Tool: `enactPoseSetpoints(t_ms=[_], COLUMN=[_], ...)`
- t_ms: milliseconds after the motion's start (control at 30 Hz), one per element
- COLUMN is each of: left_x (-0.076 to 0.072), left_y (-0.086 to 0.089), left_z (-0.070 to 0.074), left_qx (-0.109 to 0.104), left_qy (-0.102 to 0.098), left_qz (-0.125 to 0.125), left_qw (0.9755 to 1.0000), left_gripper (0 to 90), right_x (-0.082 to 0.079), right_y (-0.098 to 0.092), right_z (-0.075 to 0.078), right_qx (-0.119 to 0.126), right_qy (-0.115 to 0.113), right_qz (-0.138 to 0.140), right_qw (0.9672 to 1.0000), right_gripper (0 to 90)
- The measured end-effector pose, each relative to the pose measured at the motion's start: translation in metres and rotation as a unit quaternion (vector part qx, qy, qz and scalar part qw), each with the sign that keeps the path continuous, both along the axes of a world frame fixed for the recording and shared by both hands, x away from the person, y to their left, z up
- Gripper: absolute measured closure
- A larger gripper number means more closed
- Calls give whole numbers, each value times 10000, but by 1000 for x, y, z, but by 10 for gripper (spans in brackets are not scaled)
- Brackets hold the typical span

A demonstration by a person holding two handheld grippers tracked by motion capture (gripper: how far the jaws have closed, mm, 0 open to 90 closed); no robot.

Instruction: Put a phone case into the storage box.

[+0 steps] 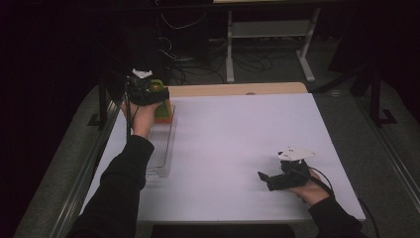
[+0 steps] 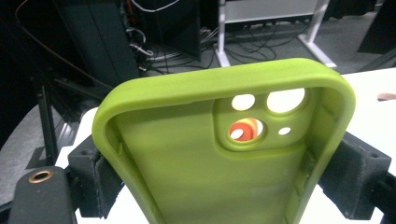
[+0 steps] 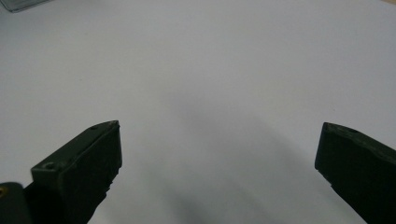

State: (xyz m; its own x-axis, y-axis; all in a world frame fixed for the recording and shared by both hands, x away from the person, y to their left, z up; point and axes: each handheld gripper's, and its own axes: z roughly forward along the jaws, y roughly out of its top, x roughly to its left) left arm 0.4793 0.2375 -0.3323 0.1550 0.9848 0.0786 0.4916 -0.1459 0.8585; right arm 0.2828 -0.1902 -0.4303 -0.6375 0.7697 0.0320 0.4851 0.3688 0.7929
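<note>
At the upper left of the high view, the left gripper (image 1: 157,97) is held over the far end of a clear plastic tray (image 1: 161,148) that runs along the left edge of the white table (image 1: 237,148). Its jaws stand wide, clamped on a green phone case (image 1: 157,87), with an orange case (image 1: 165,113) sitting just beneath in the tray's far end. In the left gripper view the green phone case (image 2: 219,154) takes the centre of the frame, open side toward the camera, each long edge pressed by a black jaw at the lower left and lower right; the orange colour shows through the largest camera cut-out in the upper middle. No brand, label or writing can be read on the case, the tray or the gripper.

Toward the lower right of the high view, the right gripper (image 1: 263,177) rests low on the bare table in the person's hand, pointing left, well apart from the tray. In the right gripper view its jaws stand far apart at the lower left and lower right with nothing between them but white tabletop
</note>
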Motion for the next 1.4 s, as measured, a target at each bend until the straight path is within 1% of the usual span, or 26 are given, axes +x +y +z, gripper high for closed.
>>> enactPoseSetpoints(t_ms=[67,133,200,267,300,333,367,433,500,633,667,733,767,800,867,900,933,967,1033,1067,1133,1200,1233,1400], left_x=[2,4,6,7,7,8,8,9,9,10,10,10,10,10,11,11,12,12,13,13,13,11,10,4], left_y=[-1,1,1,1,1,1,1,0,-1,-2,-2,-3,-2,-3,-3,-2,-2,-1,-1,0,1,2,2,8], left_z=[-7,-13,-19,-25,-27,-29,-31,-33,-36,-40,-41,-43,-43,-44,-44,-44,-45,-46,-47,-47,-47,-44,-42,-32], left_qx=[168,153,215,169,225,195,215,264,246,317,324,333,383,349,355,368,295,309,227,267,192,169,115,58], left_qy=[58,126,177,198,240,239,285,310,317,347,329,365,404,370,357,390,382,401,437,494,478,389,331,315], left_qz=[92,115,172,190,223,201,185,173,192,202,195,178,149,143,142,111,99,122,96,58,22,-19,-59,-253], left_qw=[9998,9997,9995,9995,9992,9993,9992,9990,9990,9987,9987,9986,9983,9986,9986,9985,9988,9986,9987,9984,9987,9991,9994,9992], left_gripper=[129,129,128,128,127,127,127,126,124,120,120,117,114,114,111,108,89,68,25,0,0,0,0,0], right_x=[0,0,0,0,0,0,0,-1,0,-1,-1,-1,-1,-1,-1,-1,-1,-1,-2,-2,-2,-2,-2,-2], right_y=[0,0,0,0,0,0,0,0,0,-1,-1,-1,-1,0,0,0,0,0,0,0,0,0,0,0], right_z=[0,0,0,0,0,0,0,0,0,0,1,0,1,1,1,1,1,1,1,1,1,1,1,1], right_qx=[-1,-7,10,0,11,4,11,8,2,-10,-10,-14,-12,-13,-18,-18,-15,-18,-11,-10,-1,6,-9,-4], right_qy=[3,-14,3,-1,19,11,13,17,18,-15,-15,-9,0,-2,-10,-14,-14,-19,-12,-11,6,4,-23,-6], right_qz=[-7,-7,-12,2,-9,-1,-2,-5,-1,15,14,21,23,26,31,33,28,29,24,24,20,18,32,16], right_qw=[10000,10000,10000,10000,10000,10000,10000,10000,10000,10000,10000,10000,10000,10000,10000,10000,10000,10000,10000,10000,10000,10000,10000,10000], right_gripper=[0,0,0,0,0,0,0,0,0,0,0,0,0,0,0,0,0,0,0,0,0,0,0,0])
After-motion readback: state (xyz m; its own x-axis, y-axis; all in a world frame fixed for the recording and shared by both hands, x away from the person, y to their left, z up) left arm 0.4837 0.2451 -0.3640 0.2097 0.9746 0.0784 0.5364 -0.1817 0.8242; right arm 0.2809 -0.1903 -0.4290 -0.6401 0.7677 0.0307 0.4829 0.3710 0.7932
